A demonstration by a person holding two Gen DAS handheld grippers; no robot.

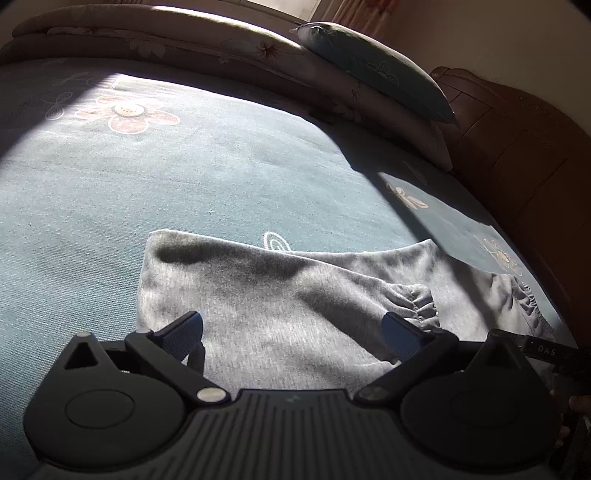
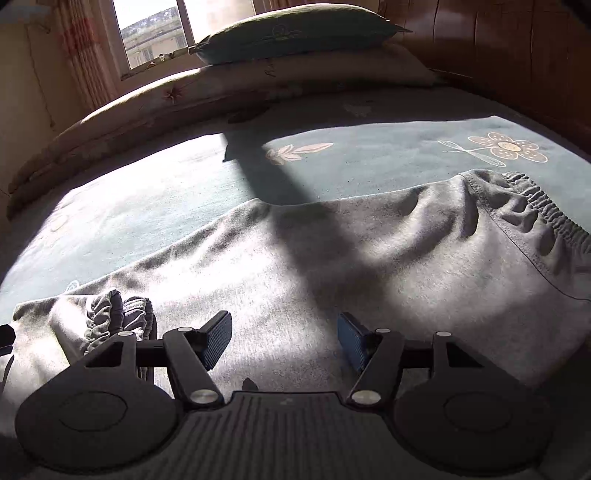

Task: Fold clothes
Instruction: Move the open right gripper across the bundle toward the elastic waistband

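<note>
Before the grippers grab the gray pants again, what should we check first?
1. Left gripper open: ok.
2. Right gripper open: ok.
3. Both empty, nothing pinched: ok.
4. Gray pants lying on the bedspread, already doubled over, cuffs near the left end: ok.
5. Fabric smooth: not ok, wrinkles bunch by the elastic waistband.
6. Edges lined up underneath: cannot tell.

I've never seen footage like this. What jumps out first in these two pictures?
A soft grey garment with gathered elastic cuffs lies spread on the teal flower-printed bedspread, crossed by sun and a dark shadow band. At the bottom of each view a black gripper with blue pads hangs open above it: left gripper, right gripper. A teal pillow tops folded bedding by the window.
</note>
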